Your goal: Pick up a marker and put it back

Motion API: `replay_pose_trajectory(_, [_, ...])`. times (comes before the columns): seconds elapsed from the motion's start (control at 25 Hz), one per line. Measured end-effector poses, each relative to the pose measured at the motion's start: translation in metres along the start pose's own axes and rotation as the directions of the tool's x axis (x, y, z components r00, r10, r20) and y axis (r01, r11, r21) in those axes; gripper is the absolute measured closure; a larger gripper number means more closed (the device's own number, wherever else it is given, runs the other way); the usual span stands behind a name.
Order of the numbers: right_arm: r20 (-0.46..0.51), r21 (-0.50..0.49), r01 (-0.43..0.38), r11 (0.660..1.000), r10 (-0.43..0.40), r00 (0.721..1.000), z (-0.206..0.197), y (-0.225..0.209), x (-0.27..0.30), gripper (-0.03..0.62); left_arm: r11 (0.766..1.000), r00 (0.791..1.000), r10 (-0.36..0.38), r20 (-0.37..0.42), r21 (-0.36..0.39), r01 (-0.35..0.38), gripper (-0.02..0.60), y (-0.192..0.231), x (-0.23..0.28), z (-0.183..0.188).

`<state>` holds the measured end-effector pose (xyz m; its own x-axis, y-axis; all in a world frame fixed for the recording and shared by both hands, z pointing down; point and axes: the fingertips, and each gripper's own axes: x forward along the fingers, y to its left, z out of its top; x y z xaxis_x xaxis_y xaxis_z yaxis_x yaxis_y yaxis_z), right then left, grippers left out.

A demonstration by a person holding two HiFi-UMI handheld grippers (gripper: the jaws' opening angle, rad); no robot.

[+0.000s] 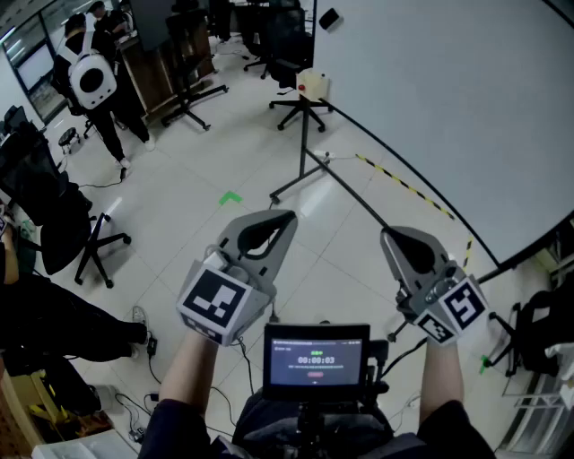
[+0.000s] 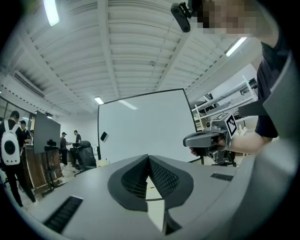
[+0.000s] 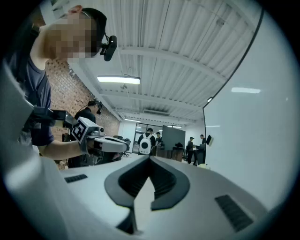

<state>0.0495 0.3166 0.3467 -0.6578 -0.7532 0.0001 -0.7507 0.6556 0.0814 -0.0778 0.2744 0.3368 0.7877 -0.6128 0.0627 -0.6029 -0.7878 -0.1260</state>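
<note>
The person stands a little way back from the big whiteboard (image 1: 448, 99) with both tools raised and held level, so the job looks to me as if it has not begun. The left gripper (image 1: 287, 216) points along the floor just short of the whiteboard's near edge. Its jaws are together at the tips, with nothing caught between them. The right gripper (image 1: 387, 235) is closer to the whiteboard, beside its lower border, and its jaws are likewise pressed together and empty. Each tool shows in the other's camera, held side by side and apart.

I cannot pick out a marker anywhere. A small dark object (image 1: 328, 18) is stuck high on the whiteboard's face near its far end. A pale boxy thing (image 1: 312, 83) sits at the far corner by the whiteboard's stand. Either might be where the pens are kept, but from here they are too small to tell. So the marker is not in either grip, and its resting place is unclear.

I judge that everything is left to do:
- walk up to the whiteboard
- find the marker
- part one pair of jaws and close them on it
- lift it
- set it back where it lay

The little screen (image 1: 315, 360) at the person's chest, on the side away from the whiteboard, glows with a readout I cannot read.
</note>
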Motion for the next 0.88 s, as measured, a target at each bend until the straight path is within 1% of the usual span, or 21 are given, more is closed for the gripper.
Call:
replay_pose_trajectory(0.12, [-0.009, -0.005, -0.01, 1.0, 0.01, 1.0, -0.008, -0.029, 0.011, 0.58, 1.0, 1.0, 0.008, 0.0, -0.006, -0.008, 0.584, 0.01, 0.026, -0.002])
replay_pose_trajectory(0.28, [-0.011, 0.018, -0.034, 0.999, 0.034, 0.999, -0.019, -0.069, 0.027, 0.579, 0.999, 0.999, 0.036, -0.013, -0.04, -0.036, 0.584, 0.029, 0.063, -0.008])
replay_pose_trajectory(0.4, [-0.007, 0.027, -0.062, 0.998, 0.062, 0.998, -0.022, -0.102, 0.039, 0.579, 0.997, 0.998, 0.067, -0.018, -0.037, -0.067, 0.584, 0.046, 0.094, -0.007])
replay_pose_trajectory(0.6, [0.019, 0.045, -0.108, 0.993, 0.108, 0.994, -0.013, -0.16, 0.05, 0.579, 0.991, 0.991, 0.134, -0.015, -0.018, -0.134, 0.584, 0.072, 0.137, 0.007])
replay_pose_trajectory(0.76, [0.029, 0.023, -0.145, 0.989, 0.144, 0.989, -0.005, -0.188, 0.067, 0.579, 0.986, 0.986, 0.169, -0.014, -0.013, -0.169, 0.584, 0.087, 0.157, 0.016])
replay_pose_trajectory(0.88, [0.044, 0.032, -0.167, 0.985, 0.166, 0.985, -0.004, -0.198, 0.085, 0.579, 0.984, 0.983, 0.179, -0.027, -0.009, -0.18, 0.584, 0.1, 0.168, 0.013])
